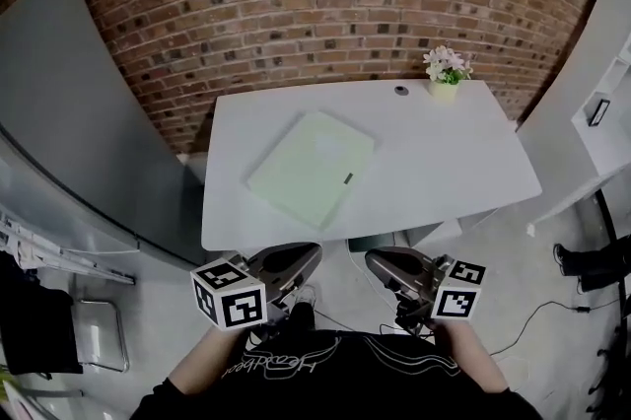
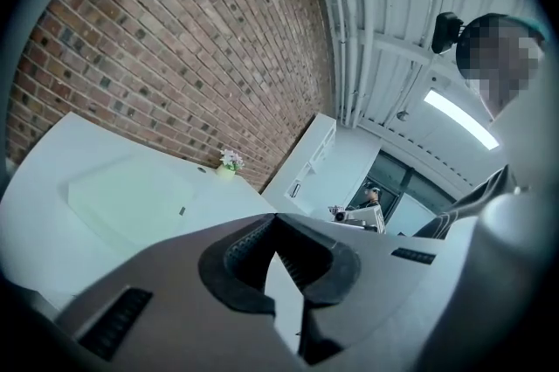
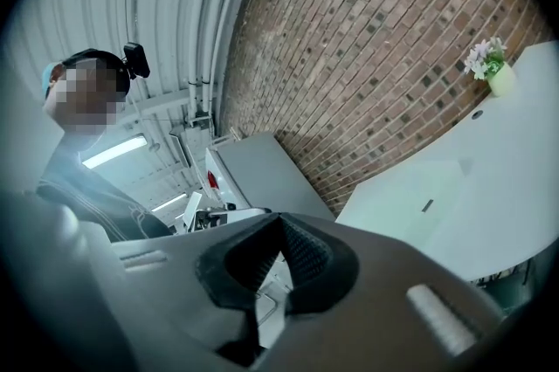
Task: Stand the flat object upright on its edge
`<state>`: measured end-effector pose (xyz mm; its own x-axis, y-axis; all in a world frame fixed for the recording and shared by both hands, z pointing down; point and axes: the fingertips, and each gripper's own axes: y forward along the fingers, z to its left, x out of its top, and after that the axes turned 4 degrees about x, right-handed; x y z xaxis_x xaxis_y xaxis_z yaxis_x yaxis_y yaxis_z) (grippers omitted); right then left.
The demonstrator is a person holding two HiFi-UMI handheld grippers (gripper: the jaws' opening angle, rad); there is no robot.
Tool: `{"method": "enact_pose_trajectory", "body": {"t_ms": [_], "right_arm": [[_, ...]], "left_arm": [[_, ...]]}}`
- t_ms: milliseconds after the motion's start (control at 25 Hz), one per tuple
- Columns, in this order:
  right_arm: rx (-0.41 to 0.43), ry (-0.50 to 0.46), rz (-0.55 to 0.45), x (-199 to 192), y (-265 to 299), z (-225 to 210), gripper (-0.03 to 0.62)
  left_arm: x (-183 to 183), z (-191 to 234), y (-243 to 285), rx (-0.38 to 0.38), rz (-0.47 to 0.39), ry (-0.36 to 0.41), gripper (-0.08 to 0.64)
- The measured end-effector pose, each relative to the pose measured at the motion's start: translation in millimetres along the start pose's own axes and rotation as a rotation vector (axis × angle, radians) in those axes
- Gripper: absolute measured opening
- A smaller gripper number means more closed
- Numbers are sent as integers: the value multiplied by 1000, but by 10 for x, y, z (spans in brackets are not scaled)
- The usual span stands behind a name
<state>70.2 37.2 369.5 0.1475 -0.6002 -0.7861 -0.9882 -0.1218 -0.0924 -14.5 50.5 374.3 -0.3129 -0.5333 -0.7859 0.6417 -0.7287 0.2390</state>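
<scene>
Small pot (image 1: 444, 91) sits at the far edge of the table (image 1: 463, 167), with white and pink flowers (image 1: 447, 63) in it. The pale green flat object (image 1: 311, 167) lies flat on the table's left half. Left gripper (image 1: 308, 255) and right gripper (image 1: 377, 260) hover just off the table's near edge. Both have their jaws pressed together, with nothing between them and touching nothing.

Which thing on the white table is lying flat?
The big pale green board lies flat in the middle of the table. The only other object, the little flower pot, stands upright near the far edge.
</scene>
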Motion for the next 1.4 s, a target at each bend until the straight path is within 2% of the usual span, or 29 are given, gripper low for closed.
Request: {"method": "enact_pose_trajectory", "body": {"t_ms": [480, 800, 920, 960, 1000, 1160, 1400], "right_arm": [[-123, 68, -44, 350, 554, -789, 5], [-260, 136, -120, 477, 755, -1331, 6], [-324, 137, -158, 519, 769, -1528, 8], [-342, 136, -170, 530, 771, -1586, 12], [-355, 138, -177, 536, 778, -1636, 49], [-392, 153, -184, 525, 824, -1823, 58], [-464, 187, -161, 411, 802, -2158, 114]], "left_arm": [[504, 806, 357, -40, 98, -30, 2], [830, 1420, 402, -37, 94, -19, 2], [883, 1643, 452, -66, 108, -36, 2], [895, 1721, 476, -78, 112, -55, 2], [908, 1808, 503, -82, 115, -76, 3], [957, 2159, 613, -47, 135, -83, 6], [967, 2606, 774, 16, 188, -57, 70]]}}
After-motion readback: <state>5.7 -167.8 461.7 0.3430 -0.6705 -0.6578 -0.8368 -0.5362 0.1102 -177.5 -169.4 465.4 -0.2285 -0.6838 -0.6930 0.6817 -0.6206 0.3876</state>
